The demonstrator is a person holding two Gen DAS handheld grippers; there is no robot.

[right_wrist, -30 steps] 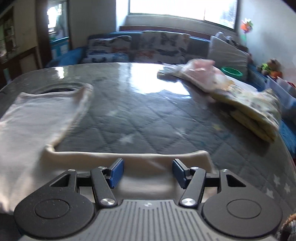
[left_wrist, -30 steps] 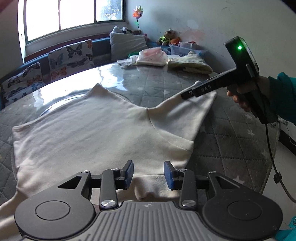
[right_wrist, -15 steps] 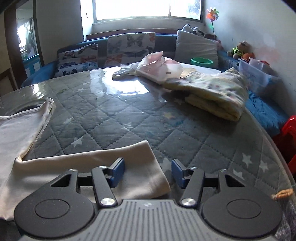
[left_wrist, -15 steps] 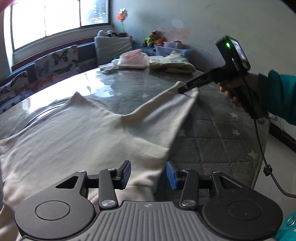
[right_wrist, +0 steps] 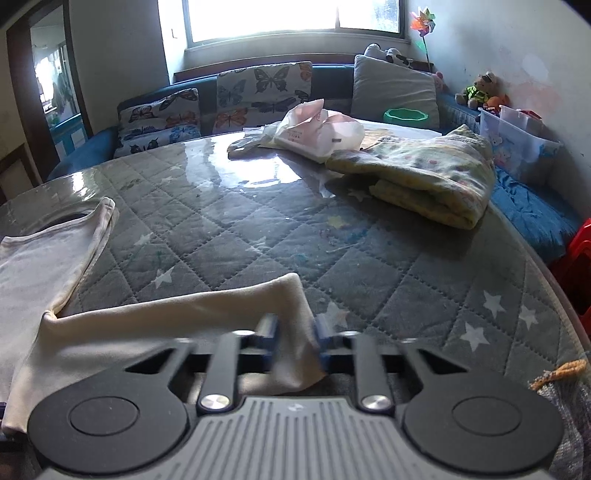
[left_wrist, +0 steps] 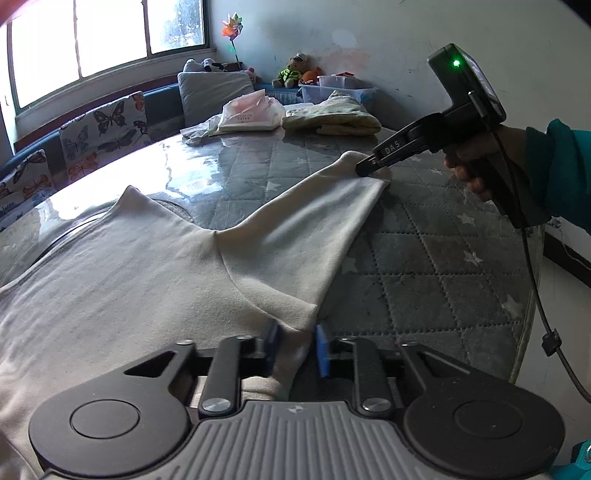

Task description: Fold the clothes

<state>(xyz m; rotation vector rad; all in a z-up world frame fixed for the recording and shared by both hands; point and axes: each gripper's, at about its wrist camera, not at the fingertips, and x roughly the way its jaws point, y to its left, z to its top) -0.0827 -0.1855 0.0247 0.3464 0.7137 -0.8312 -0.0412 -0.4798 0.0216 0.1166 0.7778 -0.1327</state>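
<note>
Cream shirt flat on worktop. Our left hand-held gripper just closed on its underarm, right hand-held gripper on the cuff. Next: fold sleeve across body.

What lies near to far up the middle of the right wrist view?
Right gripper shut on the cream sleeve → bare quilted table → pink-and-white bag → butterfly cushion → window.

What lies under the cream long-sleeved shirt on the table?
The cream long-sleeved shirt lies on a grey quilted table cover with white stars, under a glossy clear sheet. Whatever is directly beneath the fabric is covered and cannot be seen.
</note>
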